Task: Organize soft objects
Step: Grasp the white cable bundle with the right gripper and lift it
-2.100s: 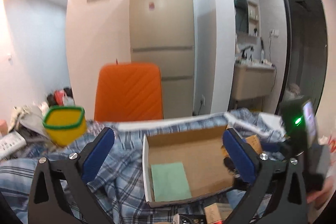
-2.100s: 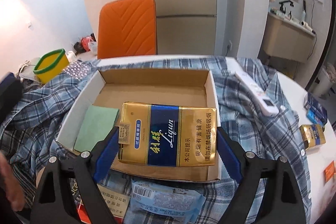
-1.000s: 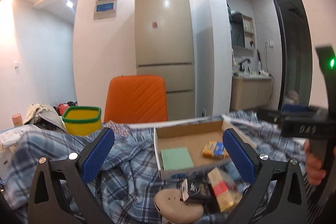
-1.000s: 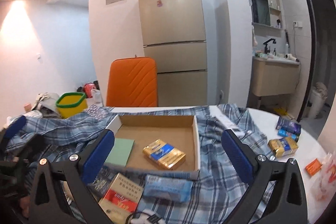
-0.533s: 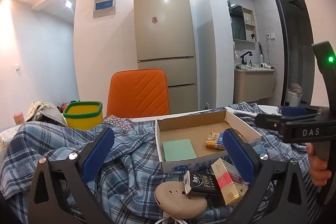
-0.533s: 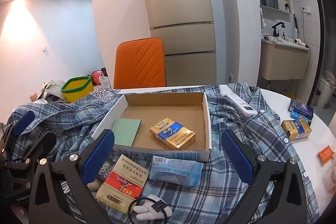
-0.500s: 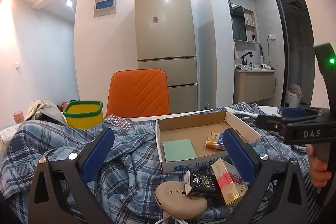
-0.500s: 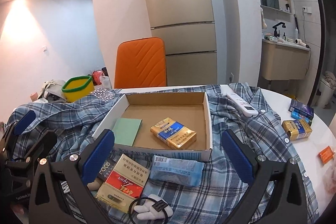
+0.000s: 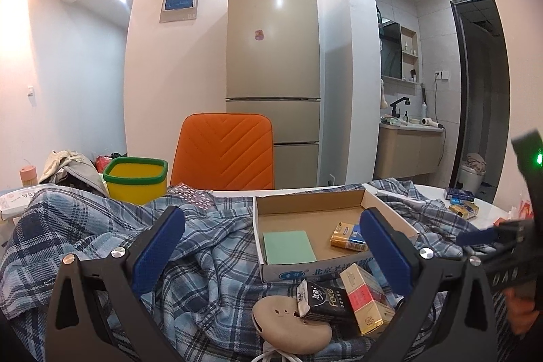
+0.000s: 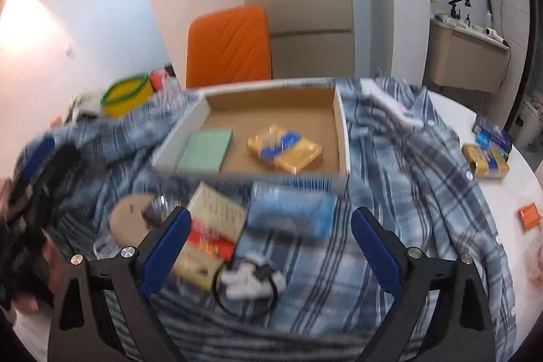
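Note:
A shallow cardboard box (image 10: 342, 138) (image 9: 305, 272) sits on a blue plaid shirt (image 10: 407, 192) (image 9: 101, 233). In it lie a green pad (image 10: 205, 150) (image 9: 288, 246) and a gold cigarette pack (image 10: 285, 151) (image 9: 348, 236). In front of the box lie a blue tissue pack (image 10: 292, 209), a red and cream carton (image 10: 210, 226) (image 9: 364, 297), a black pack (image 9: 325, 301) and a beige round case (image 9: 288, 328). My right gripper (image 10: 269, 216) tips down over the tissue pack, its jaws closing but wide apart and touching nothing. My left gripper (image 9: 271, 219) hovers open and empty.
A white object with a black cord loop (image 10: 251, 282) lies nearest the right gripper. A yellow tub (image 9: 135, 178) and an orange chair (image 9: 224, 155) stand behind. On the white table (image 10: 509, 192) to the right are a remote (image 10: 397, 111), another gold pack (image 10: 487, 160) and an orange packet (image 10: 529, 214).
The gold pack, held by my right gripper two seconds ago, now lies in the box. That gripper drew back, then tipped down toward the items in front. The left view hardly changed.

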Motion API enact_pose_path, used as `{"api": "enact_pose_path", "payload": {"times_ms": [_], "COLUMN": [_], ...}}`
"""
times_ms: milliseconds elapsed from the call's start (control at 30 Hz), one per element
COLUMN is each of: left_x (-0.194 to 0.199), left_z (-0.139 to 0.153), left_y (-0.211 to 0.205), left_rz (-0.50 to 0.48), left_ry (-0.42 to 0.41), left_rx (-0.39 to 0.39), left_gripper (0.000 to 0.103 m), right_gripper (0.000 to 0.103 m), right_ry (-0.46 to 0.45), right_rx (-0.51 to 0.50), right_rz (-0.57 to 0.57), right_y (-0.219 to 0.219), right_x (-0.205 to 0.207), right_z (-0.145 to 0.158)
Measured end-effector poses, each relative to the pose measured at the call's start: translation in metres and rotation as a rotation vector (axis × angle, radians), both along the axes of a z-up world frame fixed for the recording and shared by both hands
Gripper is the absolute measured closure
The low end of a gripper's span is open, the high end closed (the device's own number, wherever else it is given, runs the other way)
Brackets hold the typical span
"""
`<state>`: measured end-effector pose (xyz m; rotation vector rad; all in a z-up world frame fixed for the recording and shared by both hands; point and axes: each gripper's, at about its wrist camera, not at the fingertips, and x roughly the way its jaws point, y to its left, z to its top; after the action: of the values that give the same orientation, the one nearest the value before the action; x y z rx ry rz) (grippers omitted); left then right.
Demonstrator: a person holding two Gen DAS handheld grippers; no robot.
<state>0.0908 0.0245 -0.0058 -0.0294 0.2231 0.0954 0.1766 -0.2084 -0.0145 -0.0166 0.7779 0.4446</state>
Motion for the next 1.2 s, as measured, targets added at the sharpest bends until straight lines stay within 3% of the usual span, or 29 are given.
{"api": "enact_pose_path", "payload": {"times_ms": [167,467,633,733,767,800,833,967,1200], "left_x": [-0.005,-0.006,-0.003,-0.001,-0.001,-0.001,-0.001,0.003,0.01], "left_z": [0.003,0.012,0.011,0.01,0.01,0.01,0.01,0.009,-0.002], "left_y": [0.003,0.017,0.022,0.025,0.025,0.026,0.027,0.02,-0.012], "left_rz": [0.009,0.001,-0.021,-0.035,-0.036,-0.037,-0.043,-0.09,-0.203], "left_ry": [-0.022,0.004,0.028,0.03,0.033,0.035,0.036,0.071,0.174], "left_rx": [-0.012,-0.082,-0.114,-0.13,-0.134,-0.139,-0.144,-0.125,-0.024], "left_gripper": [0.0,0.0,0.0,0.0,0.0,0.0,0.0,0.0,0.0], "right_gripper": [0.012,0.044,0.045,0.057,0.061,0.071,0.073,0.076,0.076], "right_ry": [0.074,0.295,0.306,0.307,0.295,0.281,0.263,0.143,-0.064], "right_rx": [-0.011,-0.017,-0.037,-0.059,-0.057,-0.053,-0.057,-0.064,0.031], "right_rz": [-0.015,0.067,0.085,0.076,0.078,0.08,0.082,0.091,0.072], "right_y": [-0.002,0.013,0.019,0.021,0.022,0.022,0.022,0.018,0.001], "right_x": [0.001,0.012,0.011,0.011,0.009,0.007,0.004,-0.009,-0.031], "right_z": [-0.017,-0.049,-0.054,-0.057,-0.056,-0.054,-0.05,-0.032,-0.001]}}
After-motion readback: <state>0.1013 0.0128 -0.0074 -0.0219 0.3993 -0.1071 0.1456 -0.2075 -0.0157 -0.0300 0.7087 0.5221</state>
